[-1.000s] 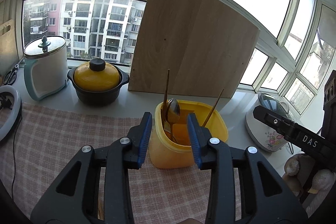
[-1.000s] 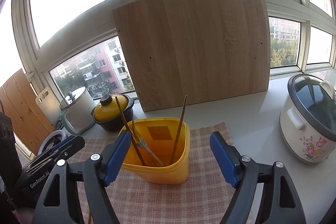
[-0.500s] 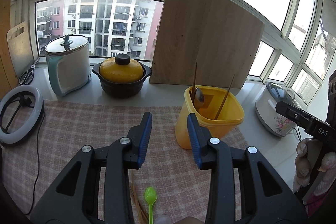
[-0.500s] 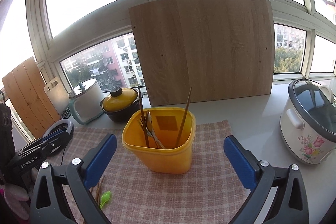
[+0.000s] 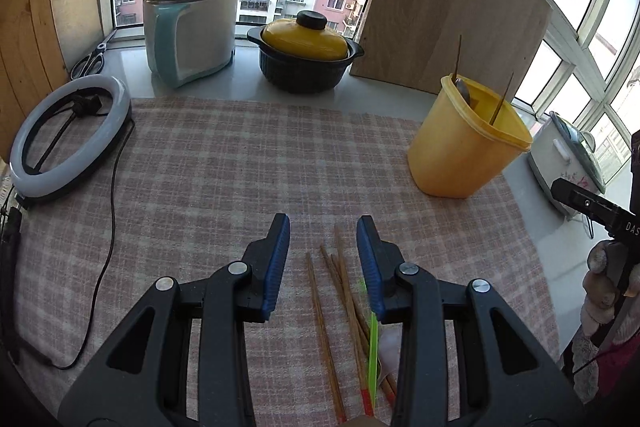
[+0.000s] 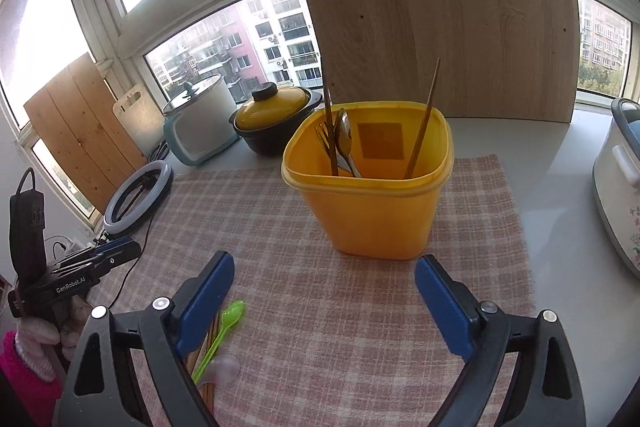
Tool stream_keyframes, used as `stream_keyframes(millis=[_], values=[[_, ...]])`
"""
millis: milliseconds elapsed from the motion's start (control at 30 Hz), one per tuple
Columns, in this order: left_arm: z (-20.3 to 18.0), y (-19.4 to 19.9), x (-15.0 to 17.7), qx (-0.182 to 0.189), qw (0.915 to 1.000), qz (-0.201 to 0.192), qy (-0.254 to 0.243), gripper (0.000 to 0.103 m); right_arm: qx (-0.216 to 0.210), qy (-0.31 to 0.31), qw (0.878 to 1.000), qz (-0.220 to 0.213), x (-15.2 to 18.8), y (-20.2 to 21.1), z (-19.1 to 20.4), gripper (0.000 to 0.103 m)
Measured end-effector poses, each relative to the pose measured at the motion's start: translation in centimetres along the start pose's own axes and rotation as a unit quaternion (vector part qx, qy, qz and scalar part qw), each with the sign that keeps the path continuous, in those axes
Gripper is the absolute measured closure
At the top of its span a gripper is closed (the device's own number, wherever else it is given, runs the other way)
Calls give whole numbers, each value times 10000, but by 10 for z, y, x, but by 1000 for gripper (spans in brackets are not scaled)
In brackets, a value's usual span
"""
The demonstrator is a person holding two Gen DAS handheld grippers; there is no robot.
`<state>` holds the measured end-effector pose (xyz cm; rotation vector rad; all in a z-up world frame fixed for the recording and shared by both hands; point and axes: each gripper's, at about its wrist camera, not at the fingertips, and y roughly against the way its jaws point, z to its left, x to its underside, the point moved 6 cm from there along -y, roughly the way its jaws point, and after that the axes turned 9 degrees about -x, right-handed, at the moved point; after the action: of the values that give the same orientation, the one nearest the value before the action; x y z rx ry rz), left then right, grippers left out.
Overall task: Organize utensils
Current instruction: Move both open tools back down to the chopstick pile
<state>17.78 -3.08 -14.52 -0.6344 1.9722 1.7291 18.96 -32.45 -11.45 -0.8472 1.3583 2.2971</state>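
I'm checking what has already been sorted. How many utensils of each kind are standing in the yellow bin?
Wooden chopsticks: 2
Metal spoon: 1
Metal fork: 1
Total in the yellow bin: 4

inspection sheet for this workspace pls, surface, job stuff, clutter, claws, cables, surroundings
surface: checked cloth on a pale counter.
job's things: yellow bin upright, holding chopsticks, fork and metal spoon; loose chopsticks and green plastic spoon lie on the cloth.
clutter: ring light, casserole pot, kettle, rice cooker, scissors.
claws: left claw open over the chopsticks, holding nothing; right claw wide, closing, holding nothing.
cables: black cord across the cloth.
surroundings: wooden board, windows.
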Motion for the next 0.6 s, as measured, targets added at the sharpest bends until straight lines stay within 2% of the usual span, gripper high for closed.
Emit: stream_keyframes(millis=[167,367,600], values=[[6,-22,37,95,9985,539,9,69,-511,-262,9967,570,27,-35,11,28],[5,-43,71,42,9939,1099,-89,86,-1033,-522,9861,1196,54,-75,30,51],[-7,-54,87,146,9891,1441,-256,89,-1361,-740,9738,1667,75,-107,50,64]])
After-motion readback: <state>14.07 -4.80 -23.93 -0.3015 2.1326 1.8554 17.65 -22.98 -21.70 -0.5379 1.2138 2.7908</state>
